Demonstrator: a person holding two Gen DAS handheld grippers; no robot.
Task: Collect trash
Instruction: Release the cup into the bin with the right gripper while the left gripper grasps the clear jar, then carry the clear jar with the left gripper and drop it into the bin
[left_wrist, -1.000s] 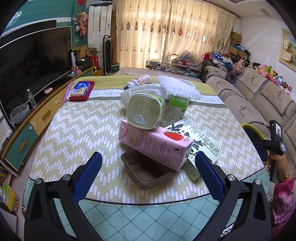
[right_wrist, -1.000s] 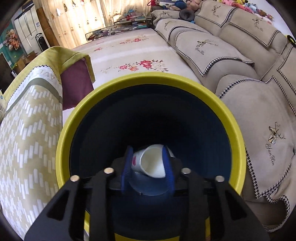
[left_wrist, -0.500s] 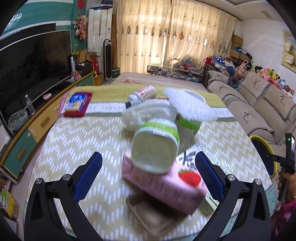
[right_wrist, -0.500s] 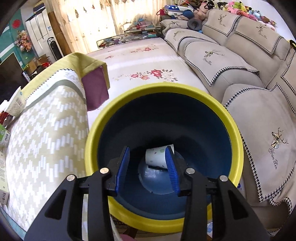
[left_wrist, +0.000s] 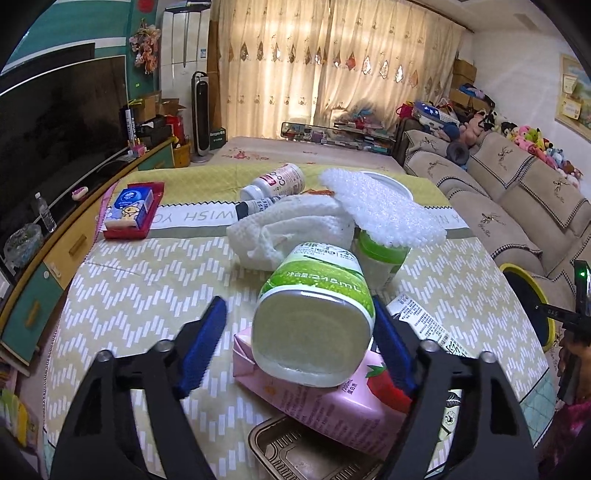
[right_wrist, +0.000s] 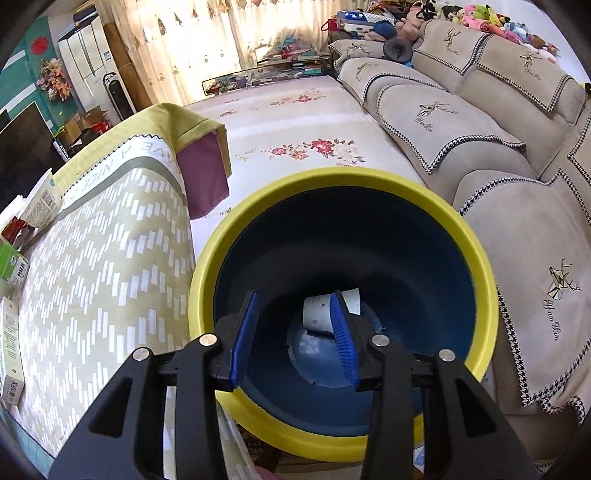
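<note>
Blue bin (right_wrist: 369, 236) holds one paper cup (right_wrist: 317, 314); right gripper (right_wrist: 295, 332) empty, half-open above it. Left gripper (left_wrist: 299, 332) spread wide around a green bottle (left_wrist: 317, 317); most trash remains on table (left_wrist: 140, 295)

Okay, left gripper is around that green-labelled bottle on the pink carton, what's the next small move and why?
Probably close the left gripper on the green-labelled plastic bottle. Its blue fingers flank the bottle, with a gap showing on the left side, so it isn't gripped yet. The bottle lies on the pink strawberry carton, so squeeze before lifting. The right gripper hangs open over the yellow-rimmed blue bin.
</note>
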